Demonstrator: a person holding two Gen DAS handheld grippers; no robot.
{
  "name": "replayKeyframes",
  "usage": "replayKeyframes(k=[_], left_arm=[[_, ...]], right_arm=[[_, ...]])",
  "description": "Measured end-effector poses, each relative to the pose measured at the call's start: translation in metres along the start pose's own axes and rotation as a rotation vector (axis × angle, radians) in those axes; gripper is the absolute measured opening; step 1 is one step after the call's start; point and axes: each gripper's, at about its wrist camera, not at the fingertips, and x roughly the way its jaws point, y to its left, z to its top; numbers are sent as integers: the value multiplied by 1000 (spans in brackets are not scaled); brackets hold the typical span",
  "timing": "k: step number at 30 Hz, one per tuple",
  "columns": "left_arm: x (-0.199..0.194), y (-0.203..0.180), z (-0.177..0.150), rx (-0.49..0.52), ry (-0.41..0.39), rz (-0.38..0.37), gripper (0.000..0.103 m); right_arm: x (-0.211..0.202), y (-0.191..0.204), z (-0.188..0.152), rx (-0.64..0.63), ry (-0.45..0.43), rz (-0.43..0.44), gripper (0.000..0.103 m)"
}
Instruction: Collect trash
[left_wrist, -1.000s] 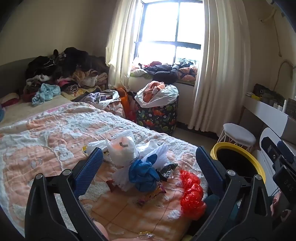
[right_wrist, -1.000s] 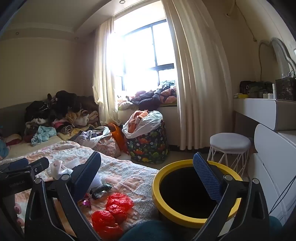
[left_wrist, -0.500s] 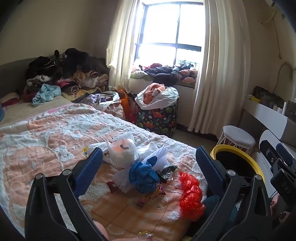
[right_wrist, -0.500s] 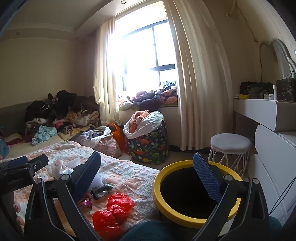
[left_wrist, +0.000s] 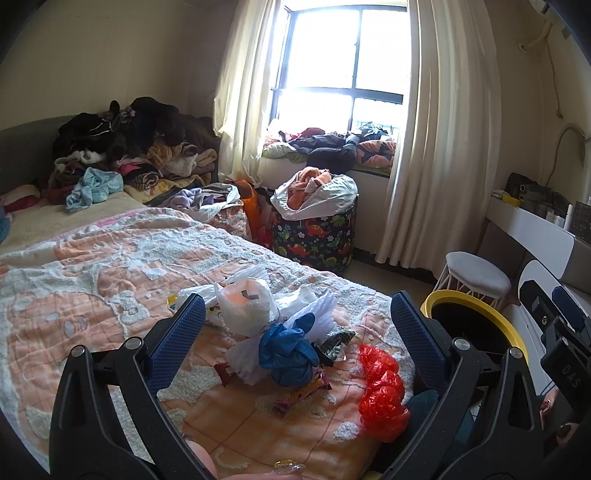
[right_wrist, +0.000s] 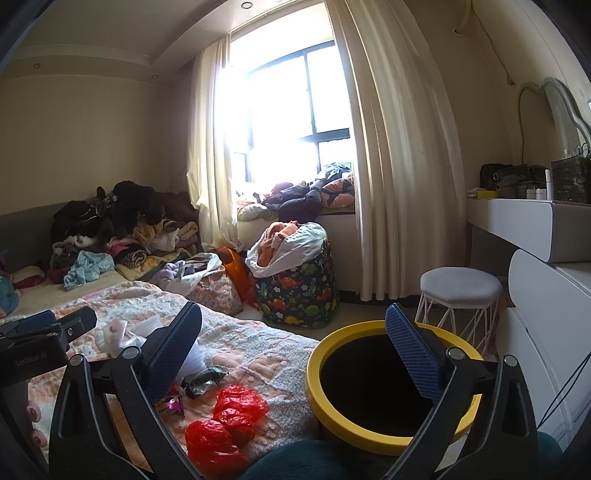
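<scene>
Trash lies on the bed's near corner: a white plastic bag (left_wrist: 245, 304), a crumpled blue bag (left_wrist: 286, 349), white foam wrap (left_wrist: 317, 319), a red plastic bag (left_wrist: 380, 391) (right_wrist: 229, 424), a dark wrapper (right_wrist: 205, 378) and small snack wrappers (left_wrist: 301, 393). A yellow-rimmed black bin (right_wrist: 391, 380) (left_wrist: 476, 325) stands on the floor beside the bed. My left gripper (left_wrist: 293, 328) is open and empty, held above and short of the pile. My right gripper (right_wrist: 295, 350) is open and empty, between the bed edge and the bin.
The bed (left_wrist: 92, 280) has a peach and white quilt. Clothes are heaped at its far end (left_wrist: 122, 147). A dinosaur-print laundry basket (right_wrist: 299, 288) stands by the window. A white stool (right_wrist: 460, 295) and white dresser (right_wrist: 543, 280) are on the right.
Both views have shifted slightly; the trash pile sits a little nearer in the left wrist view. Both grippers stay open and empty.
</scene>
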Motion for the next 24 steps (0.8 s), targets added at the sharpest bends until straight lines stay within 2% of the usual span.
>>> replayKeyframes(k=[24], left_arm=[[-6,-1,12,2,-6,-2,92]], right_arm=[[-1,-2,3,4,-5,-1,97]])
